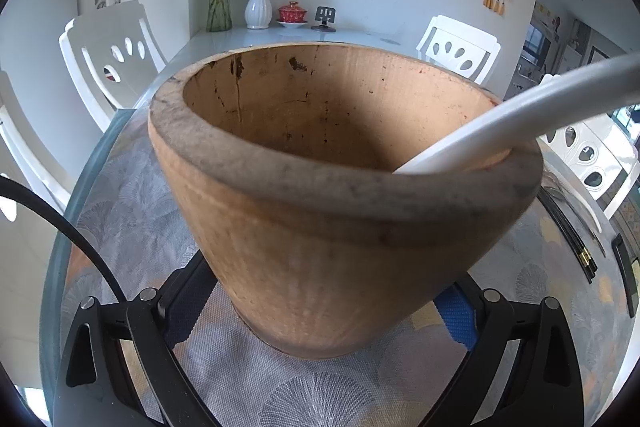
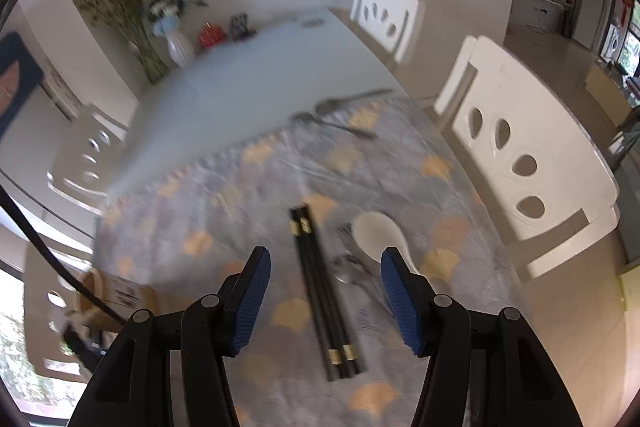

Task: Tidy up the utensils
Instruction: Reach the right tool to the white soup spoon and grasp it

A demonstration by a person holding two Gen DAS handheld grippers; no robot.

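Note:
A worn wooden utensil holder (image 1: 320, 211) fills the left wrist view, standing on the patterned tablecloth. My left gripper (image 1: 320, 291) is shut on its lower sides, with one blue pad (image 1: 456, 315) pressed against its wall. A white spoon (image 1: 520, 115) leans inside it, handle sticking out to the right. In the right wrist view my right gripper (image 2: 325, 255) stands open, pointing down over a pair of black chopsticks (image 2: 320, 287) lying between its fingers' lines. A white ceramic spoon (image 2: 376, 231) and a metal fork (image 2: 350, 269) lie just right of the chopsticks.
Two metal spoons (image 2: 340, 107) lie farther back at the cloth's edge. White chairs (image 2: 528, 163) stand around the table. Vases with flowers (image 1: 258, 3), a red lidded cup (image 1: 293, 13) and a small stand sit at the far end by the wall.

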